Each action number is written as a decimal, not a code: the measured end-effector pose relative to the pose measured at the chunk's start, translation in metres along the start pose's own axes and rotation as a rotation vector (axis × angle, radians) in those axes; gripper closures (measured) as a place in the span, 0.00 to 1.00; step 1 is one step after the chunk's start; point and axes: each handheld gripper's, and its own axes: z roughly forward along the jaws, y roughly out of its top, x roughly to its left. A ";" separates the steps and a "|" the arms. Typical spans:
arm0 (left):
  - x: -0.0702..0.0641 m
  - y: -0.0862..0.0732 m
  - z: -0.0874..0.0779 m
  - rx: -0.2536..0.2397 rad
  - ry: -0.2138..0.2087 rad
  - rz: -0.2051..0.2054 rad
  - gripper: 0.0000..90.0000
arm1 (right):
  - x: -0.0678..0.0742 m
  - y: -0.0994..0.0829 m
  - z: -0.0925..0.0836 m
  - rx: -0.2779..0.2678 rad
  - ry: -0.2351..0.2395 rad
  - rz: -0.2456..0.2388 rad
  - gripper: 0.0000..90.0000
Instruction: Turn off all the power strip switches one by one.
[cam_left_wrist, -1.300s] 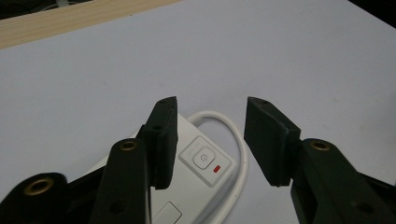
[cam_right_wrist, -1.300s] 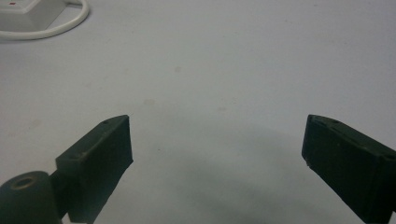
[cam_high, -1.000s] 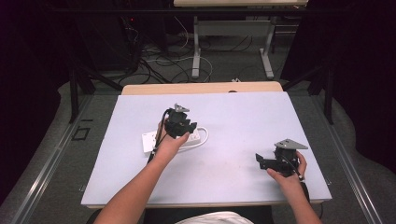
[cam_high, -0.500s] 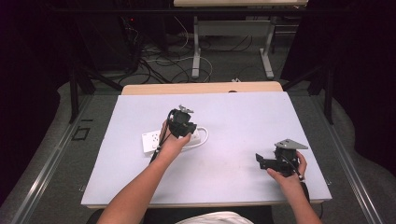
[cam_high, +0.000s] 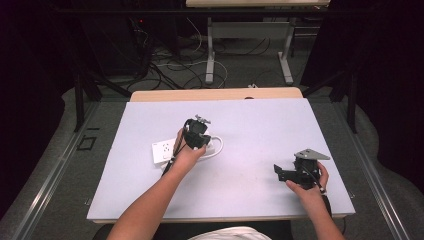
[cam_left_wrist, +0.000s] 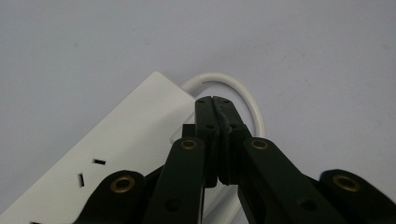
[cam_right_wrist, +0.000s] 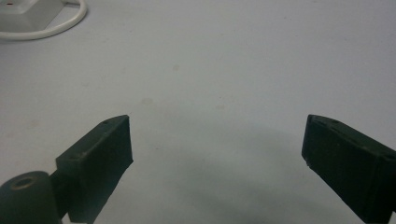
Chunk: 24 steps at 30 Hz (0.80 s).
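Observation:
A white power strip (cam_high: 164, 150) lies on the table left of centre, and its white cable (cam_high: 216, 147) loops out at its right end. My left gripper (cam_high: 196, 136) hovers over that cable end, pointing down. In the left gripper view its jaws (cam_left_wrist: 212, 100) have just been closing and now meet tip to tip with nothing between them, above the strip (cam_left_wrist: 121, 144) and the cable loop (cam_left_wrist: 247, 100). My right gripper (cam_high: 282, 172) rests near the table's front right. Its jaws (cam_right_wrist: 217, 140) stand wide apart over bare table, with the strip (cam_right_wrist: 28, 11) far off.
The pale table top (cam_high: 260, 120) has free room across its middle and right. A wooden edge (cam_high: 215, 94) borders its far side. Beyond it, cables and desk legs (cam_high: 210, 55) stand on the floor.
The left hand has shifted slightly over the strip's cable end. The right hand and its gripper have stayed where they were.

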 end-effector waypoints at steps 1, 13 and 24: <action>0.000 0.000 0.000 0.010 0.005 0.008 1.00 | 0.000 0.000 0.000 0.000 0.000 0.000 0.09; 0.000 -0.001 0.010 0.052 0.021 0.013 1.00 | -0.001 0.000 0.000 0.003 0.007 0.009 0.09; 0.000 -0.001 0.012 0.069 0.022 -0.015 1.00 | -0.001 -0.001 0.001 0.004 0.010 0.016 0.09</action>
